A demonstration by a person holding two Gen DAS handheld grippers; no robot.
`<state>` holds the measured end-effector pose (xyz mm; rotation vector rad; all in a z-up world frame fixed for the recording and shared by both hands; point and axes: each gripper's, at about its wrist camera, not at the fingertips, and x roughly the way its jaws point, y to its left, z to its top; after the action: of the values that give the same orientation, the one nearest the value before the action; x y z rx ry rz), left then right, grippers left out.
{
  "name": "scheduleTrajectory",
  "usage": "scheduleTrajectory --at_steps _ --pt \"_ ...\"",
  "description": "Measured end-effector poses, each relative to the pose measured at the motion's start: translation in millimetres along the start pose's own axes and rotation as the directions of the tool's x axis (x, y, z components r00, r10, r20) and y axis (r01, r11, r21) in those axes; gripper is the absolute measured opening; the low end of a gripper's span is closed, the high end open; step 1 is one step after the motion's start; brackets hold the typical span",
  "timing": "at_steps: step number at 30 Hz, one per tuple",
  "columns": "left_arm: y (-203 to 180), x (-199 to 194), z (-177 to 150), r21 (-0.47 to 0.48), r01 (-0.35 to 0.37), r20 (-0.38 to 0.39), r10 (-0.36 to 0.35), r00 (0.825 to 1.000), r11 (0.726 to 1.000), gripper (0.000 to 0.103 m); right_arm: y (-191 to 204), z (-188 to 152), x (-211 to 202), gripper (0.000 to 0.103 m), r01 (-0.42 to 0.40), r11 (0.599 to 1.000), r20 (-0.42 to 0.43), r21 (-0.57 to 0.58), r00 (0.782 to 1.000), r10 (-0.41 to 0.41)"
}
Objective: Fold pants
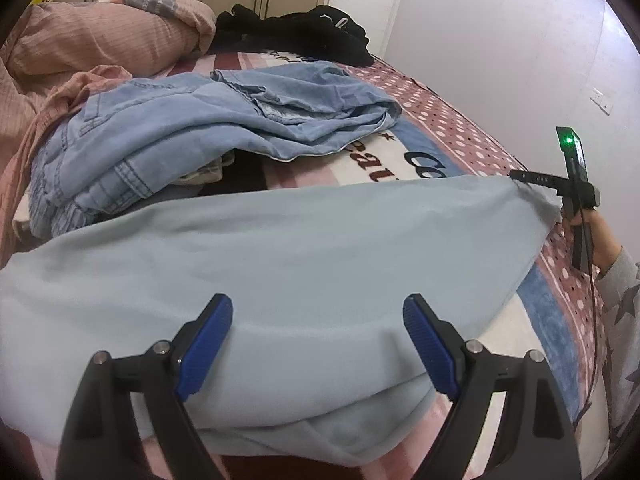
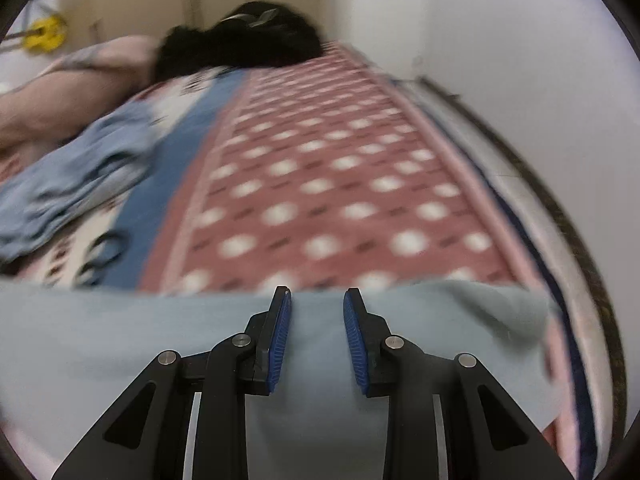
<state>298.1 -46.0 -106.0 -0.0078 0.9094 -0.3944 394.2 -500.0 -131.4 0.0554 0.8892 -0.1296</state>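
Observation:
Pale blue-grey pants (image 1: pixel 280 248) lie spread flat across the near part of the bed. My left gripper (image 1: pixel 318 308) is wide open just above their near edge, holding nothing. In the left wrist view the right gripper (image 1: pixel 520 176) sits at the pants' far right corner. In the right wrist view, which is motion-blurred, my right gripper (image 2: pixel 317 296) hovers over the pants (image 2: pixel 120 344) with a clear gap between its blue pads (image 2: pixel 280 320); no cloth shows between them.
A heap of denim clothes (image 1: pixel 180 128) lies behind the pants on the left. Black garments (image 1: pixel 296 32) and a pink duvet (image 1: pixel 92 36) lie at the head of the polka-dot bedspread (image 1: pixel 452 120). A white wall (image 1: pixel 500 40) runs along the right.

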Motion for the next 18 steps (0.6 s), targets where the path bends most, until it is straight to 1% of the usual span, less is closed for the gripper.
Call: scheduleTrajectory --at_steps 2,3,5,7,8,9,11,12,13,15,16,17,18 --pt "-3 -3 -1 0.013 -0.009 0.005 0.009 1.000 1.000 0.085 -16 2 3 0.023 -0.008 0.999 -0.004 0.053 1.000 0.008" --pt "-5 -9 -3 0.025 -0.015 0.010 0.014 1.000 1.000 0.085 -22 1 -2 0.024 -0.026 0.996 0.002 0.081 1.000 0.026" --pt "-6 -19 -6 0.040 -0.027 0.028 0.026 0.999 0.999 0.085 -24 -5 -17 0.025 -0.074 0.993 0.024 0.091 0.997 0.072" --pt "-8 -35 -14 0.069 -0.042 0.042 0.039 0.998 0.997 0.085 -13 -17 -37 0.035 -0.110 0.992 0.040 0.058 0.993 0.108" --pt "-8 -40 -19 0.080 -0.050 0.041 0.046 0.998 0.996 0.085 -2 -25 -52 0.044 -0.140 0.990 0.046 0.018 0.989 0.140" --pt "-9 -44 -22 0.088 -0.055 0.036 0.053 0.998 0.995 0.085 7 -31 -64 0.051 -0.166 0.986 0.054 -0.013 0.985 0.166" --pt "-11 -49 -34 0.120 -0.085 0.021 0.083 0.996 0.989 0.085 31 -49 -93 0.052 -0.222 0.971 0.066 -0.083 0.971 0.228" --pt "-13 -50 -40 0.141 -0.110 0.017 0.109 0.994 0.984 0.085 43 -56 -101 0.052 -0.245 0.964 0.066 -0.104 0.965 0.253" --pt "-14 -50 -46 0.159 -0.136 0.011 0.137 0.991 0.978 0.085 58 -67 -113 0.052 -0.286 0.949 0.059 -0.133 0.953 0.296" --pt "-16 -47 -52 0.164 -0.157 -0.001 0.159 0.987 0.974 0.085 80 -80 -127 0.052 -0.340 0.925 0.042 -0.170 0.935 0.352" --pt "-18 -43 -54 0.161 -0.165 -0.008 0.169 0.986 0.973 0.085 88 -84 -130 0.052 -0.355 0.918 0.037 -0.179 0.930 0.367" --pt "-20 -38 -55 0.163 -0.186 -0.013 0.190 0.982 0.969 0.085 99 -89 -135 0.052 -0.379 0.906 0.027 -0.190 0.920 0.390" --pt "-23 -33 -55 0.171 -0.236 -0.005 0.240 0.971 0.957 0.085 107 -93 -138 0.052 -0.397 0.897 0.021 -0.196 0.912 0.409"
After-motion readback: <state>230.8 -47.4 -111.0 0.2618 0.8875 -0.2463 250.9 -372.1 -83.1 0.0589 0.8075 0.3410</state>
